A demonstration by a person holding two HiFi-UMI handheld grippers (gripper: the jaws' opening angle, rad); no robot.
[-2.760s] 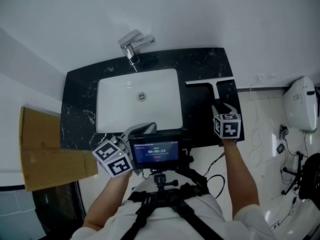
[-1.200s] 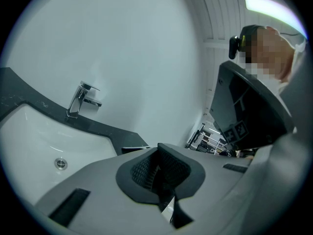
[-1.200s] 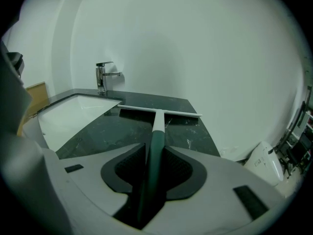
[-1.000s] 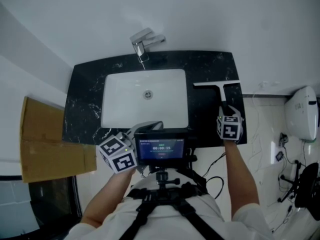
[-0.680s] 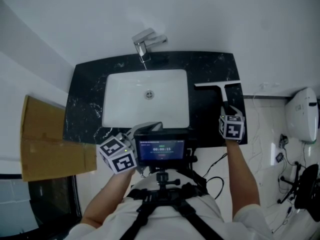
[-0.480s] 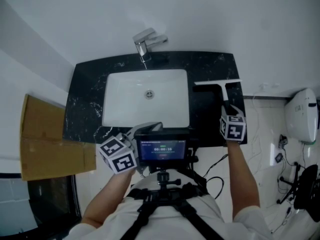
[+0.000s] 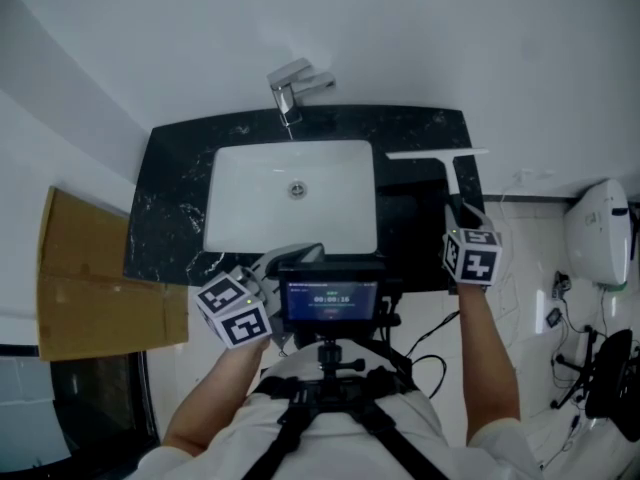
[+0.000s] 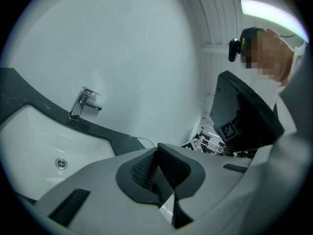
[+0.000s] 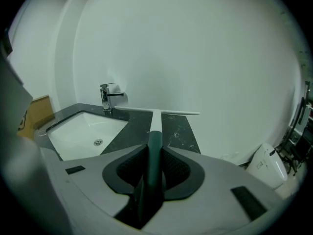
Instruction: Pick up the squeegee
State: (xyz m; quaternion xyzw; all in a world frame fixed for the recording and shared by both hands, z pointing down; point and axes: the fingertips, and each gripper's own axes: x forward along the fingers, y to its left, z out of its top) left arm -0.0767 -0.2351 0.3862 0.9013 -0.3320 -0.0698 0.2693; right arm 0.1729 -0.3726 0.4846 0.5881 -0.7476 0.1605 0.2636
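The squeegee [image 7: 452, 175] has a white blade bar and a white neck that turns into a dark green handle [image 9: 154, 151]. My right gripper [image 9: 152, 173] is shut on that handle, and the blade [image 9: 161, 112] hangs level above the black counter [image 7: 410, 213], right of the basin. In the head view the right gripper [image 7: 462, 218] sits at the counter's front right. My left gripper [image 7: 290, 258] stays near the counter's front edge, left of the chest-mounted screen. Its pads [image 8: 159, 168] are pressed together with nothing between them.
A white basin [image 7: 290, 196] is set in the black counter, with a chrome tap [image 7: 292, 90] behind it against the white wall. A brown cardboard sheet [image 7: 90, 288] stands left of the counter. A white toilet [image 7: 595, 233] and cables lie at the right.
My right gripper has closed on the squeegee handle and lifted it; the blade now sits higher and farther toward the wall than before. The left gripper has stayed put.
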